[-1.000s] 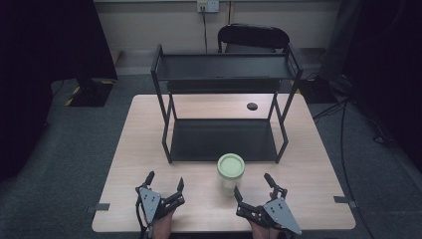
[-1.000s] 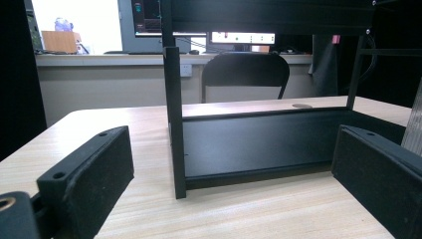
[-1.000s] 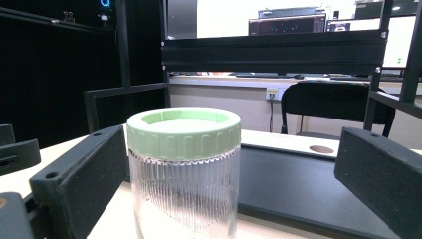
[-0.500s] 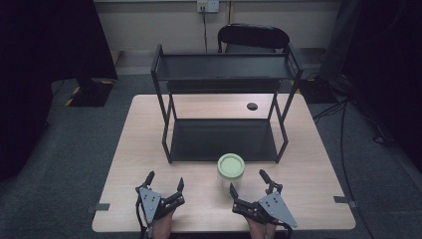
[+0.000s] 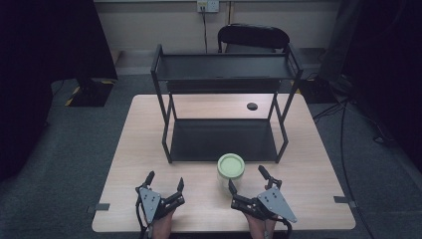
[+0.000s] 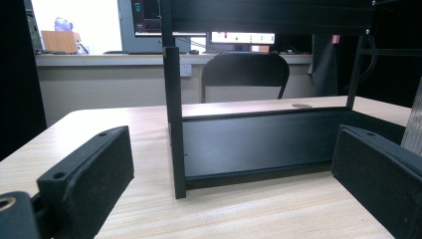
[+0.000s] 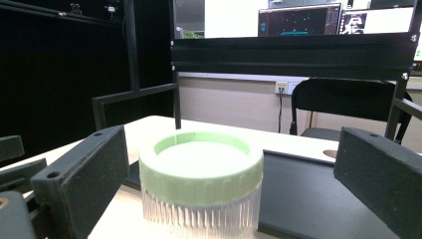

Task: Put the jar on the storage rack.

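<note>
A clear ribbed jar with a pale green lid (image 5: 230, 168) stands upright on the wooden table (image 5: 308, 164), just in front of the black two-tier rack (image 5: 224, 139). My right gripper (image 5: 246, 178) is open just behind the jar and angled towards it. In the right gripper view the jar (image 7: 201, 184) stands close between the two spread pads (image 7: 84, 174), touching neither. My left gripper (image 5: 165, 180) rests open near the table's front edge, left of the jar. It faces the rack's lower tray (image 6: 259, 144) and front left post (image 6: 174, 119), with nothing between its pads (image 6: 89, 169).
A small black disc (image 5: 252, 106) lies on the table behind the rack. A black chair (image 5: 254, 37) stands beyond the far edge. The rack's upper shelf (image 5: 224, 67) overhangs its lower tray. Bare tabletop (image 5: 144, 134) lies on either side of the rack.
My right gripper has shifted left and forward, turning towards the jar. The left gripper and the jar have stayed put.
</note>
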Motion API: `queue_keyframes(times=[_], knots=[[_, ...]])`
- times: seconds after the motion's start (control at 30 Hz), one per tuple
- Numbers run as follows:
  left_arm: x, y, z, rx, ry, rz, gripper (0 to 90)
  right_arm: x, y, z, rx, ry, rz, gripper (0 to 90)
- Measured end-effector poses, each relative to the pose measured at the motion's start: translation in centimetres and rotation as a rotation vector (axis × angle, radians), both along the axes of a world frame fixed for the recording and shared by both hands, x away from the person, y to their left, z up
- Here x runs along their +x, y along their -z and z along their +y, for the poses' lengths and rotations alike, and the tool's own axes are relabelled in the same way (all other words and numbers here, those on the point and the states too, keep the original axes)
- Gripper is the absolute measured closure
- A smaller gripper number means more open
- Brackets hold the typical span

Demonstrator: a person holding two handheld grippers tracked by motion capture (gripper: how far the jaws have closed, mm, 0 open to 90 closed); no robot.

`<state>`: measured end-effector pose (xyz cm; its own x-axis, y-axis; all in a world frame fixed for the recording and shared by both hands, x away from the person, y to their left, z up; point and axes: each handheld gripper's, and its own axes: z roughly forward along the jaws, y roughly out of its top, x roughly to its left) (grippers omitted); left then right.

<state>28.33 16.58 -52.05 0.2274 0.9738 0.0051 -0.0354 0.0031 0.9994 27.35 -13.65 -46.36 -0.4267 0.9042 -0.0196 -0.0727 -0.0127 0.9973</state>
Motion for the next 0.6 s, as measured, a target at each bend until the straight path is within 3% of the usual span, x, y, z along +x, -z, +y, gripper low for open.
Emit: queue_keyframes(times=[0.4, 0.6], knots=[[0.0, 0.0, 0.0, 0.000, 0.000, 0.000, 2.5, 1.1, -1.5, 1.2, -0.006, -0.013, -0.026, 0.0], [0.0, 0.0, 0.0, 0.000, 0.001, 0.000, 2.5, 1.5, -1.3, 1.6, -0.011, -0.020, -0.030, 0.1]])
